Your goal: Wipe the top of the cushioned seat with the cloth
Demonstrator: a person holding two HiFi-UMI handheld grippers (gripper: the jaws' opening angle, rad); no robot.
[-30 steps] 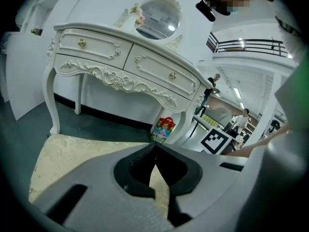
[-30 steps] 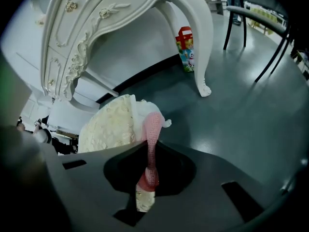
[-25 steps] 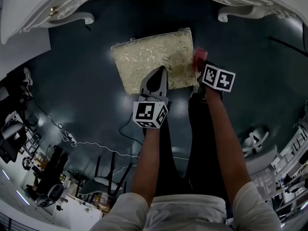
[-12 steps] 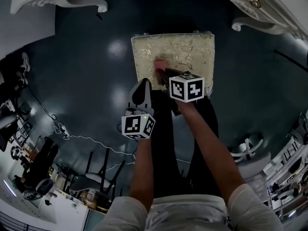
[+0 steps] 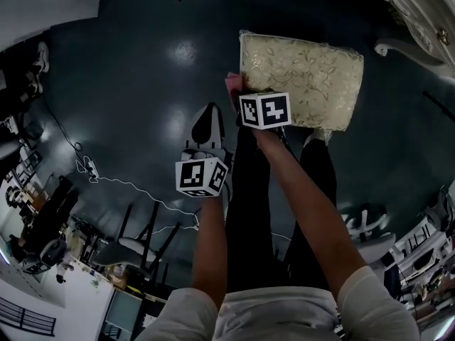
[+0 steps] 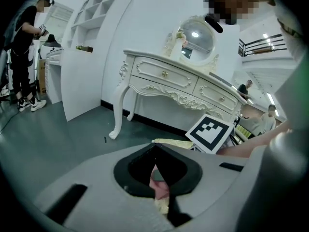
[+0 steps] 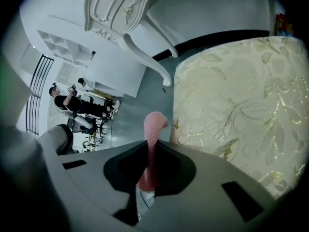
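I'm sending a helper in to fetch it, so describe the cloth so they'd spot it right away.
Find the white dressing table, then the gold-patterned cushioned seat on the dark floor in front of it. At the seat's edge on the person's left, the right gripper holds a small cloth pinched upright, the only pink thing there.

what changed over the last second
The right gripper dragged the pink cloth across the cushioned seat, from its right edge to just past its left edge. The left gripper came off the seat's front and now hangs over the floor. Unchanged: right tongs shut on the cloth, left tongs shut, empty.
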